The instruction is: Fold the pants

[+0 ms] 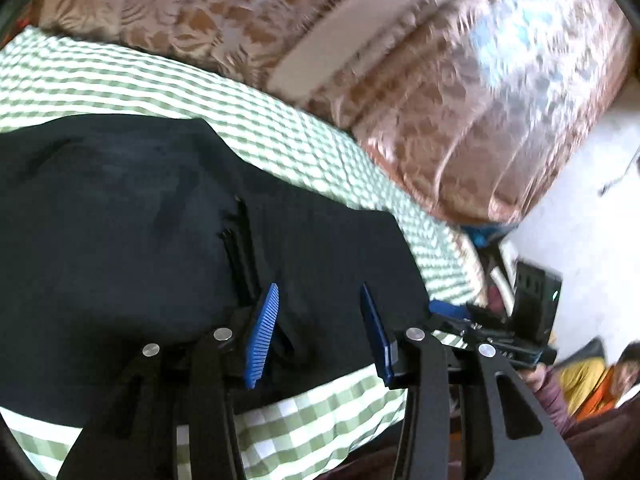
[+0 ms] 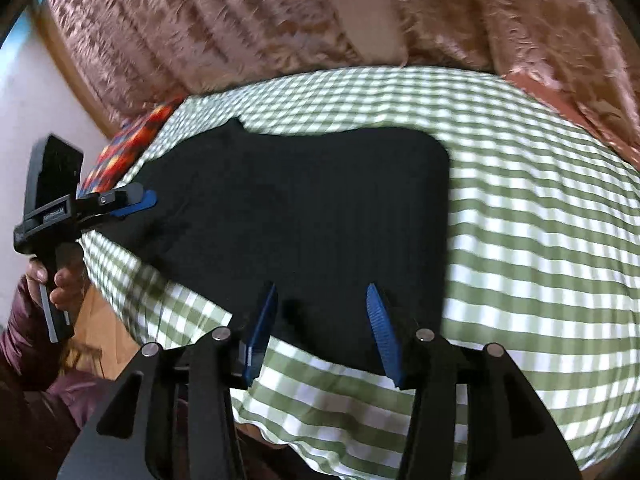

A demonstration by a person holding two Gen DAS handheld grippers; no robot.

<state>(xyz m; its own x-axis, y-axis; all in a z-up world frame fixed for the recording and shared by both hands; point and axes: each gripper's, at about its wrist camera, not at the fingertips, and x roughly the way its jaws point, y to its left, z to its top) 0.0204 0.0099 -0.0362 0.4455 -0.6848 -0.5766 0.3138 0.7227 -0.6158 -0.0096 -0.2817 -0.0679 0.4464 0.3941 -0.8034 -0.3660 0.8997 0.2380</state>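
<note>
**Inspector A:** Two grippers, both spread, nothing pinched. The left gripper (image 1: 320, 332) and right gripper (image 2: 322, 330) hang above the near edge of the black pants (image 2: 296, 208).

**Inspector B:** Location of the garment?

**Inspector A:** Flat on the green checked sheet (image 2: 540, 240), in a compact block with a patterned curtain (image 2: 240, 20) behind it. I judge the fold largely made: jaws free because the cloth lies by itself.

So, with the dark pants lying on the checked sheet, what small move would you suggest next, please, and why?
Probably lower both grippers onto the near edge of the pants and close. The left hand-held gripper and right hand-held gripper hover open and empty over that edge, and the pants lie flat on the checked sheet.
</note>
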